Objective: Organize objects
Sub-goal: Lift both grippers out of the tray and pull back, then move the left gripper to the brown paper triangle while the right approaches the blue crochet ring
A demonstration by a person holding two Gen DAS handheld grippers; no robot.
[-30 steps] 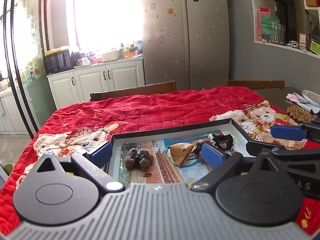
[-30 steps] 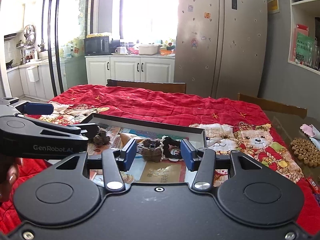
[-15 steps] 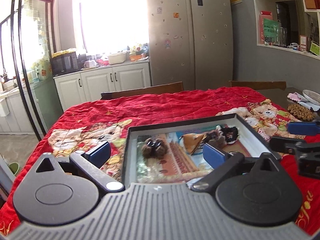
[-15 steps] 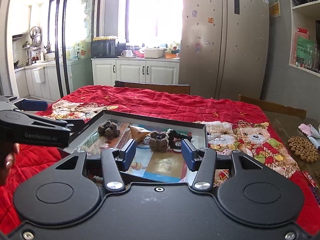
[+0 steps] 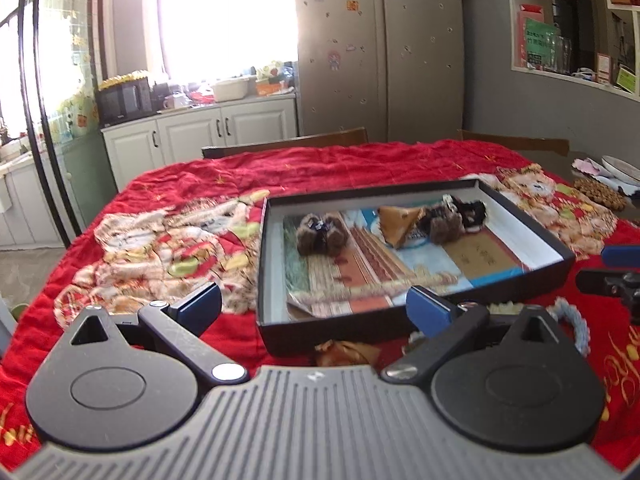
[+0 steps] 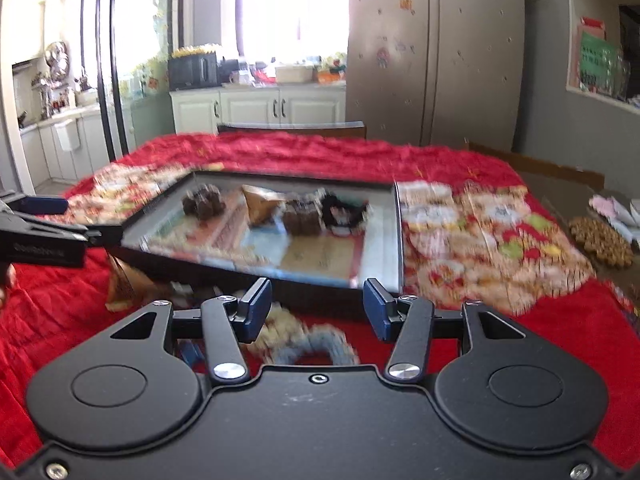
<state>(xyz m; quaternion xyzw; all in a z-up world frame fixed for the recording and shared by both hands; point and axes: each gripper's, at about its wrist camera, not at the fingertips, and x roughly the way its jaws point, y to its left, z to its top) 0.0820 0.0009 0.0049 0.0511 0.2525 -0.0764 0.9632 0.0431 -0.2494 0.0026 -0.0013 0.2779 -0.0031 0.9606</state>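
**Mia:** Two grippers are hanging over the red blanket (image 5: 320, 168), and both are holding nothing. The left gripper (image 5: 316, 306) is spreading its blue fingers (image 5: 200, 306) wide. The right gripper (image 6: 316, 314) is also gaping, though not as wide.

**Ben:** Where are the things that are waiting to be tidied?

**Mia:** Some are already sitting in the black box (image 5: 400, 320): a brown fuzzy ball (image 5: 320, 234), a tan pouch (image 5: 400, 224) and a dark furry clump (image 5: 452, 218). Others are lying outside on the blanket, just beside the box's near wall. A blue-grey rope loop (image 6: 308, 344) is resting right below the right gripper's fingers, between them and a bit nearer the camera. It is blurry, so its shape is hard to tell.

**Ben:** So which gripper is looking closer to it?

**Mia:** Probably the right one. From the left gripper the rope (image 5: 572, 320) is lying off to the right side. A crumpled tan wrapper (image 5: 346, 352) is sitting almost straight ahead of the left gripper, touching the box wall.

**Ben:** So each gripper is having something near.
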